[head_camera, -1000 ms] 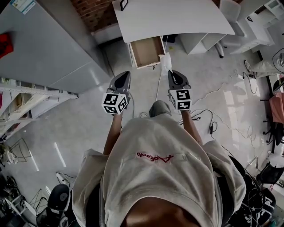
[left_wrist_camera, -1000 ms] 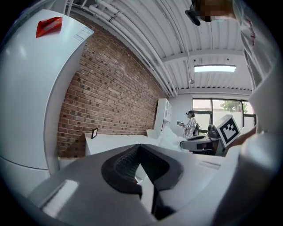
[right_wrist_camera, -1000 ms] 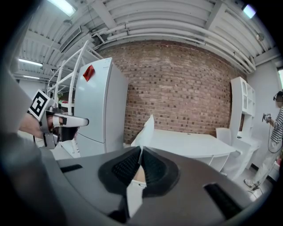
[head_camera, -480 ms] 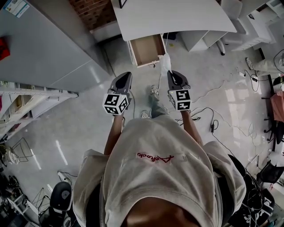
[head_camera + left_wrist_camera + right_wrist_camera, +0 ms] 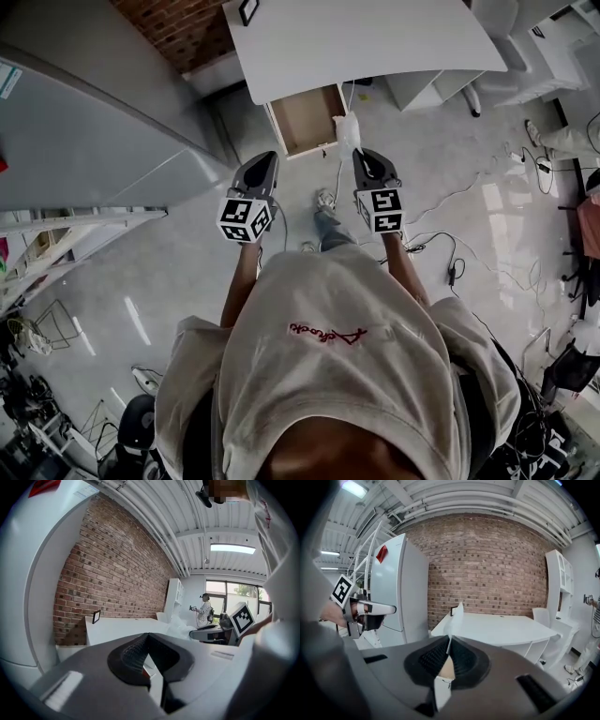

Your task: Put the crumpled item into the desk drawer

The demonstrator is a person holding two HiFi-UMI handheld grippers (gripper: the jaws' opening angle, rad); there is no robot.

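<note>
Two grippers are held out side by side and apart, above the floor [image 5: 169, 272] and short of the table [image 5: 375, 37]. The right gripper [image 5: 360, 156] carries the task's thing: its jaws are clamped on the item [image 5: 348, 131], which sticks out past the tips toward the drawer [image 5: 307, 120]. Pinching it by one edge looks deliberate, since a light, floppy thing needs no more and the free end can drop in first. The left gripper [image 5: 148, 637] has its jaws together on nothing, and seems kept level merely to stay out of the way.

The item is white and thin, creased into a soft, irregular wad — paper or plastic film, I cannot tell which. In the right gripper view a flat flap of it stands up between the dark ribbed pads [image 5: 433, 657]. The drawer stands pulled out from under the table's near edge — a shallow box with a bare brown bottom, board by the look, and pale sides. The table is smooth and white, with a curved edge. The floor is glossy grey, with cables [image 5: 450, 244] trailing on the right. By my reading the item is not yet over the drawer.
</note>
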